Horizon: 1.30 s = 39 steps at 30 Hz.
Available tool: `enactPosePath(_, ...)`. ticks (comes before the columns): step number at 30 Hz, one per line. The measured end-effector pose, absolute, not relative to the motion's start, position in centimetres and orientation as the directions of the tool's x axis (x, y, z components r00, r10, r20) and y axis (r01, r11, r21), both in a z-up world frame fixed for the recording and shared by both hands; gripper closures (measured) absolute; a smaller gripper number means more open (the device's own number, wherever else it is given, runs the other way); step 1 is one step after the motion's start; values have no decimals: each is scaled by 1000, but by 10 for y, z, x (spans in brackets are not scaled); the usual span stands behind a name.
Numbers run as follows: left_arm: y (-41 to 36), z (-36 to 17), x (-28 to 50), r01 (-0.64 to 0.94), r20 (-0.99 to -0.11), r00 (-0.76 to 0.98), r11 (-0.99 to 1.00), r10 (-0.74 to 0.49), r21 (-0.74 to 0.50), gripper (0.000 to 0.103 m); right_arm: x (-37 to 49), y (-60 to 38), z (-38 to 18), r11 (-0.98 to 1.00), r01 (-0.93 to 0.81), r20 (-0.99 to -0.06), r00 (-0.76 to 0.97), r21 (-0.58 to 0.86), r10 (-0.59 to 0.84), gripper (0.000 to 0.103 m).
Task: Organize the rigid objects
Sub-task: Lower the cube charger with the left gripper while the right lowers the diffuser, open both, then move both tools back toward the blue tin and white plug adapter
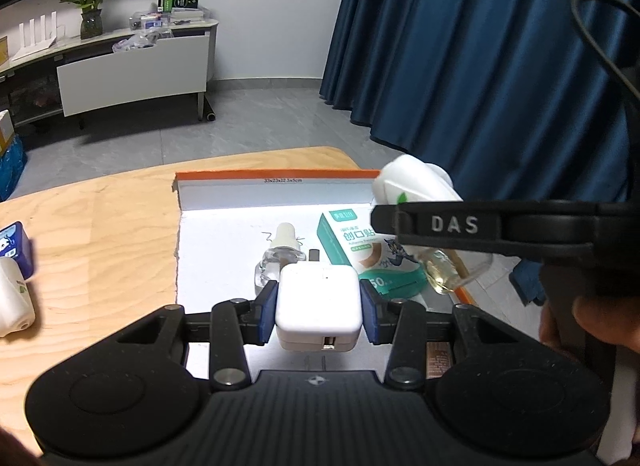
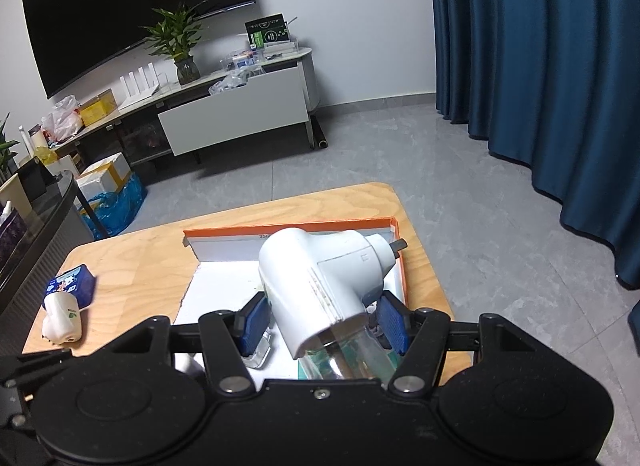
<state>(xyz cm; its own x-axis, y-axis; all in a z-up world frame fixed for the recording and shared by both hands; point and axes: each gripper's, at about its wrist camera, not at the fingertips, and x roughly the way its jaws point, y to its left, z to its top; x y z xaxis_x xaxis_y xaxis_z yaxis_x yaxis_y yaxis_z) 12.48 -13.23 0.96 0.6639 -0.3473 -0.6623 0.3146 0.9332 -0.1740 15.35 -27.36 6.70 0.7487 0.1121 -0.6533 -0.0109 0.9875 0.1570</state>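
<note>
1. The orange-rimmed tray (image 1: 280, 174) lies on the wooden table (image 1: 100, 234), its raised back wall on the far side and its right rim close to the table's right edge; floor and a blue curtain (image 1: 480, 65) lie beyond.
2. The left gripper (image 1: 319, 308) is narrowed on a white USB charger (image 1: 318, 302), blue pads pressing both its sides, held above the near part of the tray's white floor.
3. The right gripper (image 2: 324, 320) grips a white plug-in vaporizer (image 2: 316, 286) with a clear bottle of yellowish liquid screwed in below; whether the pads press the bottle or the white housing is unclear. In the left wrist view it hangs over the tray's right rim.
4. Inside the tray, a clear refill bottle (image 1: 276, 258) with a white cap lies just beyond the charger, and a teal plaster box (image 1: 352, 242) lies to its right, partly under the right gripper.
5. Bare tray floor remains on the left side and along the back wall.
6. On the table left of the tray, well apart from it, a second white vaporizer (image 2: 60, 316) lies on its side, touching a small blue carton (image 2: 74, 282).
7. A bare strip of table runs between these and the tray's left edge.
</note>
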Motion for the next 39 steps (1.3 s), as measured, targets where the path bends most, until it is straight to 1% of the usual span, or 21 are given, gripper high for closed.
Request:
enactPosePath(7,-140,2,129,344,-674,637,920,-375,-187,60,165,-273,67,986,-20,-660,741,164,125,32)
enactPosePath(9,-144,-1,130,355,-678,628,915,-383,-189,60,164,-274,67,986,-20,-657,744,163,124,28)
enactPosePath(11,-147,-4,131,368,-680,615,908,-399,-199,60,160,-277,69,985,-13,-642,757,172,122,25)
enactPosePath(17,-158,-8,131,412,-684,573,880,-452,-237,60,143,-286,85,984,1,-596,796,180,108,24)
enactPosePath(18,-159,-8,131,420,-684,565,875,-461,-243,56,140,-287,87,984,3,-592,799,181,106,24)
enactPosePath(19,-161,-8,129,426,-682,560,869,-470,-250,47,138,-287,89,984,8,-588,802,178,100,24)
enactPosePath(21,-162,-5,125,435,-671,568,866,-476,-246,37,133,-287,92,985,13,-581,809,172,90,24)
enactPosePath(24,-159,0,119,430,-663,583,871,-469,-238,35,125,-283,97,985,21,-563,823,169,79,24)
enactPosePath(29,-139,10,114,379,-645,631,897,-432,-229,32,115,-277,104,984,15,-544,834,180,87,23)
enactPosePath(31,-129,14,110,359,-640,650,908,-410,-218,28,113,-267,106,984,-6,-546,831,178,104,23)
enactPosePath(34,-107,18,101,323,-625,688,927,-369,-191,24,110,-253,106,984,-36,-547,827,172,126,20)
enactPosePath(39,-54,21,88,219,-622,727,956,-292,-193,23,109,-222,102,979,-89,-565,805,183,179,20)
